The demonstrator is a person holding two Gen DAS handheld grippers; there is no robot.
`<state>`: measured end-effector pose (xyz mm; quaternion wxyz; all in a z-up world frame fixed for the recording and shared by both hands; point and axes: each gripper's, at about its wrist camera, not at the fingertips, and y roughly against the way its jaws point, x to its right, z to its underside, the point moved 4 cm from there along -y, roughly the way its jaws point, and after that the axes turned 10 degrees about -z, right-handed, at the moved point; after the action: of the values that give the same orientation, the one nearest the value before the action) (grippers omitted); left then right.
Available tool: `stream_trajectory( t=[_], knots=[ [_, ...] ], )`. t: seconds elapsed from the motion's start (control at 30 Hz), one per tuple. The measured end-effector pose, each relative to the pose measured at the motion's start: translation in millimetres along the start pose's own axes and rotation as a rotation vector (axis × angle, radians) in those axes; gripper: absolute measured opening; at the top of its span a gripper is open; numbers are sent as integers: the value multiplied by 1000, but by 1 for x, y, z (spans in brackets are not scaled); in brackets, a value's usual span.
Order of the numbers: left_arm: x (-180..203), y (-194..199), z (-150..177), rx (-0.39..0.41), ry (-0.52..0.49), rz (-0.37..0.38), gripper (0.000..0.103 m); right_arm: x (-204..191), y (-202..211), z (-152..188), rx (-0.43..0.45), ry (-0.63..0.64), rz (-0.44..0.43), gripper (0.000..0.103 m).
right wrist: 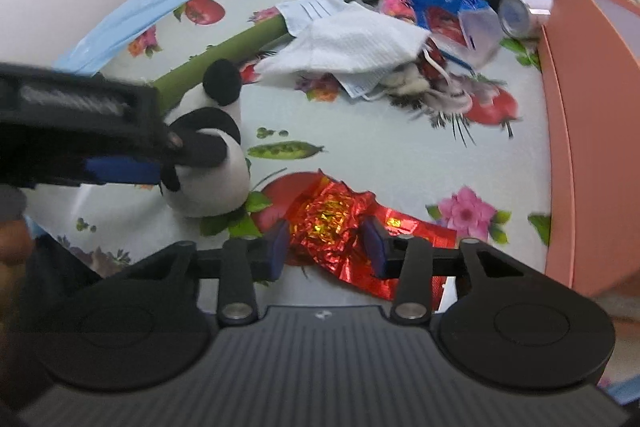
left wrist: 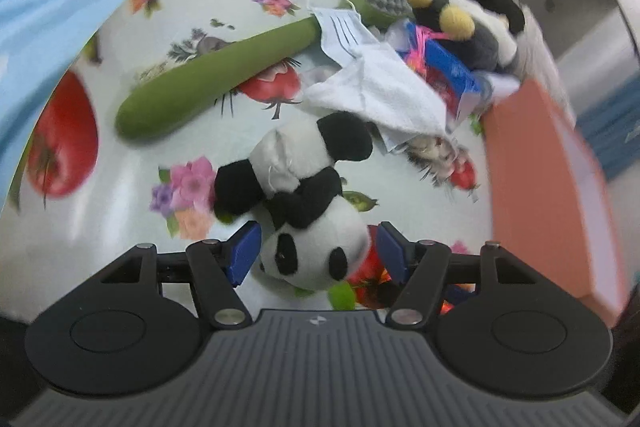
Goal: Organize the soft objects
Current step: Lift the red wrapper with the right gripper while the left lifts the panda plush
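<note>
The small black-and-white plush panda (left wrist: 308,211) lies on its back on the glossy fruit-and-flower printed tablecloth (left wrist: 120,211), its head pointing toward the left gripper (left wrist: 316,251). That gripper's blue pads stand either side of the head with a gap on both sides, so it is released and straddling the toy, not yet pinching it. The panda looks light and squashy; I'd judge the pads will sink into the stuffing, so a grip across the round head or the fuller belly should hold better than a limb, which would likely flop and slip out.

Just to the panda's right lies a crumpled sheet of red metallic foil (right wrist: 340,223). The right gripper (right wrist: 326,247) has its blue pads either side of the foil's raised crinkle; whether they actually press on it I cannot tell. The foil should be near weightless, crackly and easily torn.

Beyond the panda sit a long green plush stick with a grey knobbed end (left wrist: 208,75), a white cloth (left wrist: 380,95) over a heap of packets, and a dark plush with yellow pompoms (left wrist: 460,19). A salmon-coloured box (left wrist: 552,187) stands to the panda's right. No writing is legible anywhere.
</note>
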<state>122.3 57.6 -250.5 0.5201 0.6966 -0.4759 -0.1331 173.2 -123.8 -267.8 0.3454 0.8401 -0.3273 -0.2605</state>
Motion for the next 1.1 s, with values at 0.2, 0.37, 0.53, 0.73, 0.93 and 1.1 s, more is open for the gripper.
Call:
stream_trajectory(
  t=[0.2, 0.37, 0.53, 0.73, 0.93, 1.1],
  knots=[
    [9, -24, -4, -74, -71, -14, 64, 9, 1, -19, -52, -19, 4, 18],
    [18, -21, -13, -109, -147, -43, 64, 21, 5, -29, -109, -67, 39, 7],
    [19, -12, -21, -133, -163, -37, 63, 28, 14, -28, -60, -128, -12, 13],
    [11, -10, -11, -88, -186, 6, 63, 16, 2, -16, 26, -25, -70, 59],
    [4, -2, 1, 7, -193, 34, 63, 12, -12, 0, 44, 54, 11, 47],
    [6, 16, 7, 54, -216, 45, 62, 11, -4, 0, 61, 75, 26, 39]
  ],
)
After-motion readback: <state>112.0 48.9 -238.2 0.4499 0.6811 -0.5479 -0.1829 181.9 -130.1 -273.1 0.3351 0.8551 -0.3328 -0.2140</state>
